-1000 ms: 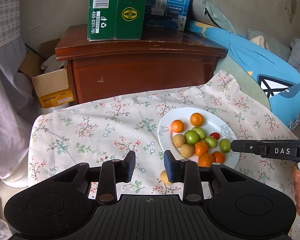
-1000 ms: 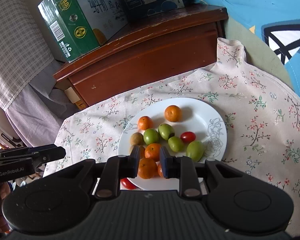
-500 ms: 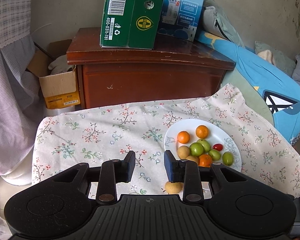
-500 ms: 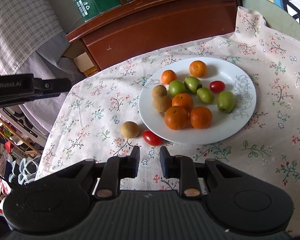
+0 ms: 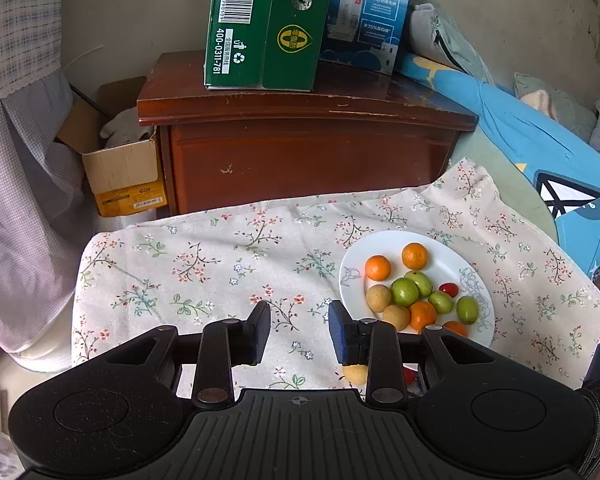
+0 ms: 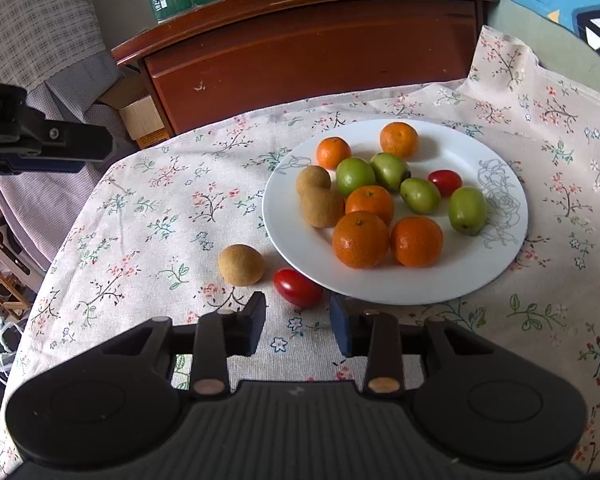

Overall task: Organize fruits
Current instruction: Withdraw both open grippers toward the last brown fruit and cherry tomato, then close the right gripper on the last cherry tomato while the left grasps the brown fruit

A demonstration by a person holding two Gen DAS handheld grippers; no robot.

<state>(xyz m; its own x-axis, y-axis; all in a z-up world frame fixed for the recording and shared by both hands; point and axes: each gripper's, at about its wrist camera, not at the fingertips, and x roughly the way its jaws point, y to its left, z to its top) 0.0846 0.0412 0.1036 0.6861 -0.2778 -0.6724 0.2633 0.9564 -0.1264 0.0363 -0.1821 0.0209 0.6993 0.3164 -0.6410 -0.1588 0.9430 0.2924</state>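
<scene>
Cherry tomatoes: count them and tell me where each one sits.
2. One cherry tomato lies on the white plate among the green fruits; the other lies on the floral cloth by the plate's near rim.

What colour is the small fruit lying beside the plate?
Red tomato; clearest in right wrist view.

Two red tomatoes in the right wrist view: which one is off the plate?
The tomato on the cloth, just ahead of the right gripper; the other tomato lies on the plate among green fruits.
</scene>
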